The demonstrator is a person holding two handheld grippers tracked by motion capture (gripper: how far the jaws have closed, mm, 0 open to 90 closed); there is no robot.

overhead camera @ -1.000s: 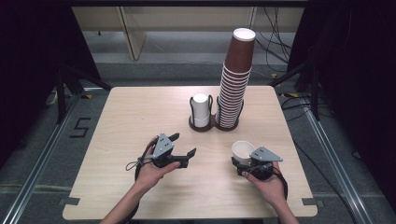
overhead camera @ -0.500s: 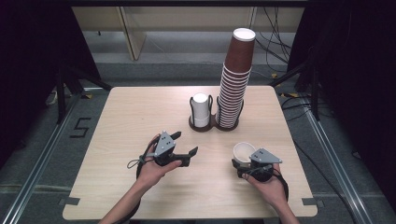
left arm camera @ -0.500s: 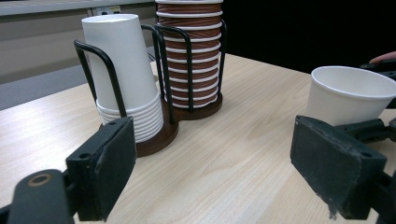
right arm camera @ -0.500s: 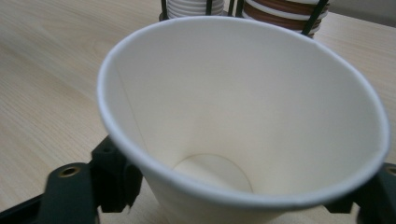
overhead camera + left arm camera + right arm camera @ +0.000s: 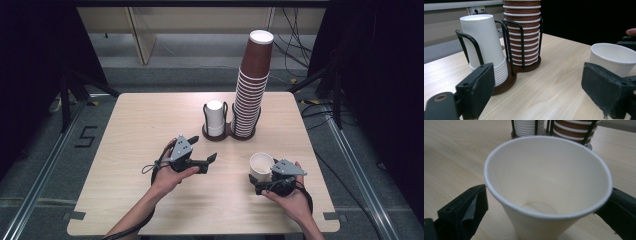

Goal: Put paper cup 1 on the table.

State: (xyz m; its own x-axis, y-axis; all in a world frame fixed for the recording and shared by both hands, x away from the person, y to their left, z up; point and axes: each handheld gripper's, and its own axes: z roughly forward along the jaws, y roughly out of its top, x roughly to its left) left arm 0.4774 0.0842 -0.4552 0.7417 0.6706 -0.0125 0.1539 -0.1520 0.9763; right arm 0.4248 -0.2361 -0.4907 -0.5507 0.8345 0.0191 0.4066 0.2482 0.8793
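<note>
Pale wooden table (image 5: 150, 130), dark surrounding room

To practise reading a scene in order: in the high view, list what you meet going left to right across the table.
Left tool → white cup stack → brown cup stack → single white cup → right tool.

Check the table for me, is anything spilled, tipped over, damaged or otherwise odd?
Nothing stands out. The loose white paper cup stands upright and empty between the right gripper's jaws, which have just been opening. The white cup stack and the tall brown cup stack sit upside down in the wire holder, undamaged.
</note>
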